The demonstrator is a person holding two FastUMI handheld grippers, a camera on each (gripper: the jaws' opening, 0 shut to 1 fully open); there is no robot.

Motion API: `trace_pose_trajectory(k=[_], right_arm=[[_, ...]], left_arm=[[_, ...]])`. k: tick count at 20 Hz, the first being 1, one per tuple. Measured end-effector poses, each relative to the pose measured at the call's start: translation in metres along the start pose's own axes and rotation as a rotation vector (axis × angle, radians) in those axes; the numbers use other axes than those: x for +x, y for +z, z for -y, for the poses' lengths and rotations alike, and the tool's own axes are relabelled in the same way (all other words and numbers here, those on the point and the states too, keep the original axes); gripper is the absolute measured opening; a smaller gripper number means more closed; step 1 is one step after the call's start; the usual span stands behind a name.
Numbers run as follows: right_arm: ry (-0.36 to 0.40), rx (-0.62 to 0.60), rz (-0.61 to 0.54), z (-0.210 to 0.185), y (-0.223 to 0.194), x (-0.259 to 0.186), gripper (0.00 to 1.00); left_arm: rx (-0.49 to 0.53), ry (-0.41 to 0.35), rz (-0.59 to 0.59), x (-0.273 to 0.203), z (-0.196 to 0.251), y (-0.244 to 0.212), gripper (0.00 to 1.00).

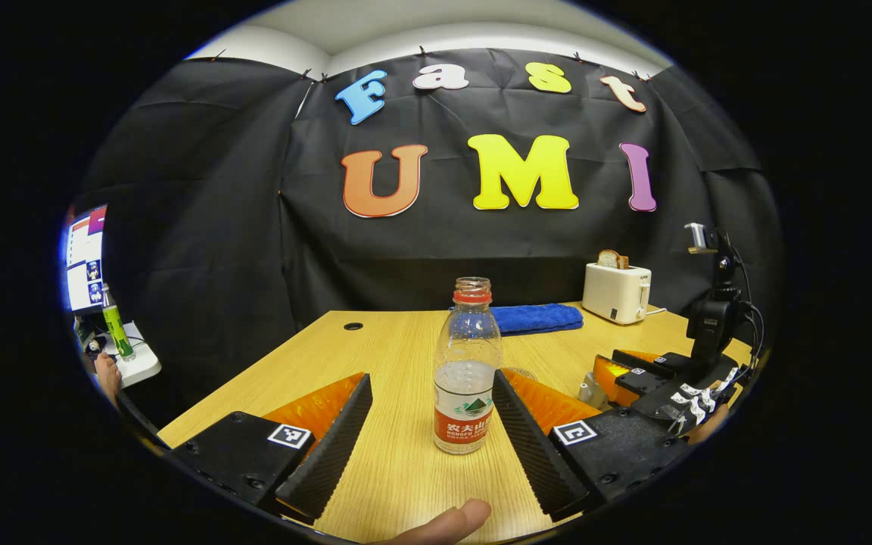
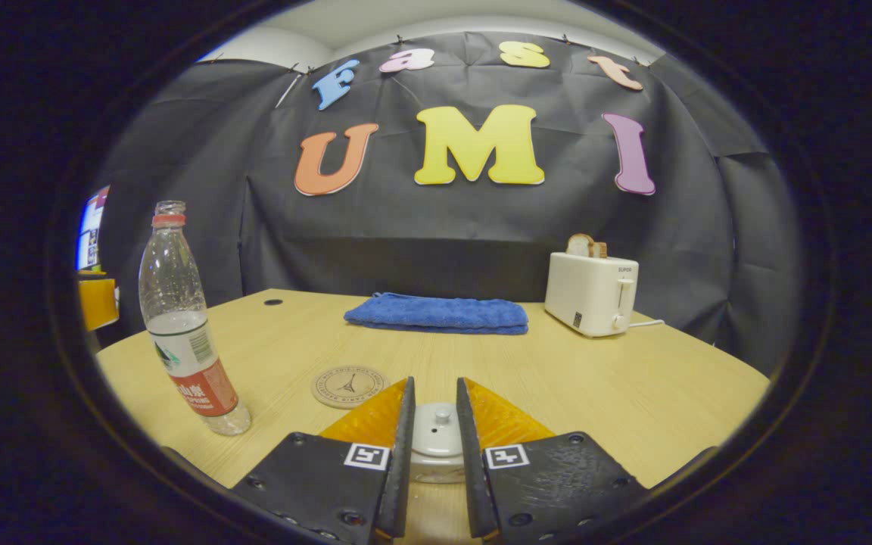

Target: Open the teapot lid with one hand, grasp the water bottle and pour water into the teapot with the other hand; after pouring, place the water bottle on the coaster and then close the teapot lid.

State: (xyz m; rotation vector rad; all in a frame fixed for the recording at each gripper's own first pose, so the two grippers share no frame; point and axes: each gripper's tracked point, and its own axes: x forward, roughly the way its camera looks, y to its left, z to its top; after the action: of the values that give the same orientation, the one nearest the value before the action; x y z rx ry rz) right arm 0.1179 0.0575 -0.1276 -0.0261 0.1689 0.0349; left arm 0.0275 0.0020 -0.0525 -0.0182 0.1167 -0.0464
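Black cloth hangs behind a pale wooden tabletop [image 2: 633, 393] that fills the booth; the left tongs [image 1: 430, 424] stand wide apart, and the clear plastic water bottle with a red label and no cap [image 1: 467, 371] stands upright between the two fingers; the bottle looks very near the right-hand finger, but I cannot tell if it touches, and there is a clear gap on the other side; a fingertip [image 1: 447, 524] shows at the bottom edge of the left gripper view.

In the right gripper view the right tongs [image 2: 433, 409] are open just a little, and the small white teapot lid with a round knob [image 2: 436, 428] sits in the gap between them; the fingers are close beside the lid, but I cannot tell if they press on it; the teapot body under the lid is mostly hidden.

The same bottle stands well to the left of these tongs, near the tabletop's left edge; a round tan coaster with a dark drawing [image 2: 347, 386] lies flat just ahead and a bit left of the tongs, between them and the bottle; a folded blue towel [image 2: 436, 312] lies far back by the cloth, and a white toaster with bread in it [image 2: 592, 294] stands at the back right; bare wood spreads wide on the right; the right tongs also show at the right of the left gripper view.
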Motion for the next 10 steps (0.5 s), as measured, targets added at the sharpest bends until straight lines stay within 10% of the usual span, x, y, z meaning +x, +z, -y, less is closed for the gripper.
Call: trace_pose_trajectory(k=[3, 10], right_arm=[[-0.015, -0.01, 0.0, 0.005, 0.0, 0.005, 0.04], [0.041, 0.014, 0.025, 0.003, 0.008, 0.001, 0.0]], left_arm=[[-0.022, -0.032, -0.025, 0.003, 0.008, -0.008, 1.0], [-0.031, -0.082, -0.034, 0.01, 0.024, -0.019, 1.0]])
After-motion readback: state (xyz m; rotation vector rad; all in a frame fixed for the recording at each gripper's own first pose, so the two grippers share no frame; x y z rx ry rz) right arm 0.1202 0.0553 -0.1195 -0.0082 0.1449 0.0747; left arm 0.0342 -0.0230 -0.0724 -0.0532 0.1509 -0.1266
